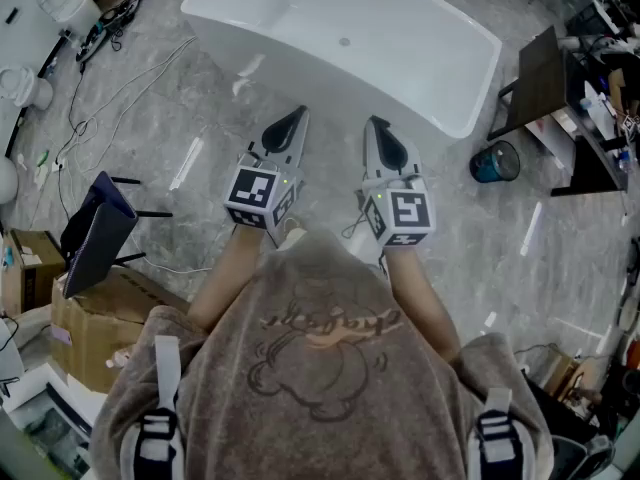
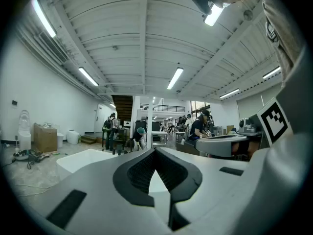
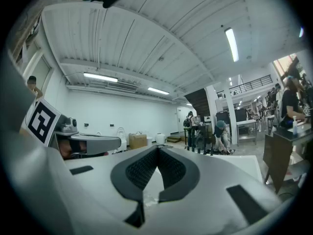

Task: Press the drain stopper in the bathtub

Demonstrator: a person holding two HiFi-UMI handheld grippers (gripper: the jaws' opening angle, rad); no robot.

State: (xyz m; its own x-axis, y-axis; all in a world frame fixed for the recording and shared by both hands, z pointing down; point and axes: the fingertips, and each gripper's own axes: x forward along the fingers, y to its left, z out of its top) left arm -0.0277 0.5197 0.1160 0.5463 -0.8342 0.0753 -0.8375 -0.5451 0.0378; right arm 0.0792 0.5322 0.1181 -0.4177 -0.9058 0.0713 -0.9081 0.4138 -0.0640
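- Left tool (image 1: 297,116): held at centre frame in the head view, pointing toward the upper edge. In the left gripper view (image 2: 155,151) its jaws meet at the tips, closed on nothing.
- Right tool (image 1: 374,124): held just beside the left one, roughly parallel to it. In the right gripper view (image 3: 157,150) its jaws are likewise together, and nothing is held.
- Bathtub (image 1: 440,78): a white free-standing tub across the upper centre of the head view, standing on the floor (image 1: 200,168) of grey veined stone. Both tool tips lie short of its near rim, apart from it.
- Drain stopper (image 1: 345,41): a small round grey spot on the tub's bottom, upper centre of the frame, well apart from both tools.
- Person: seen from above at the lower centre, forearms reaching up to the marker cubes.
- Surroundings: a blue bin (image 1: 495,162) at the right of the tub, cardboard box (image 1: 95,333) at lower left, cables (image 1: 110,98) trailing across the upper left.
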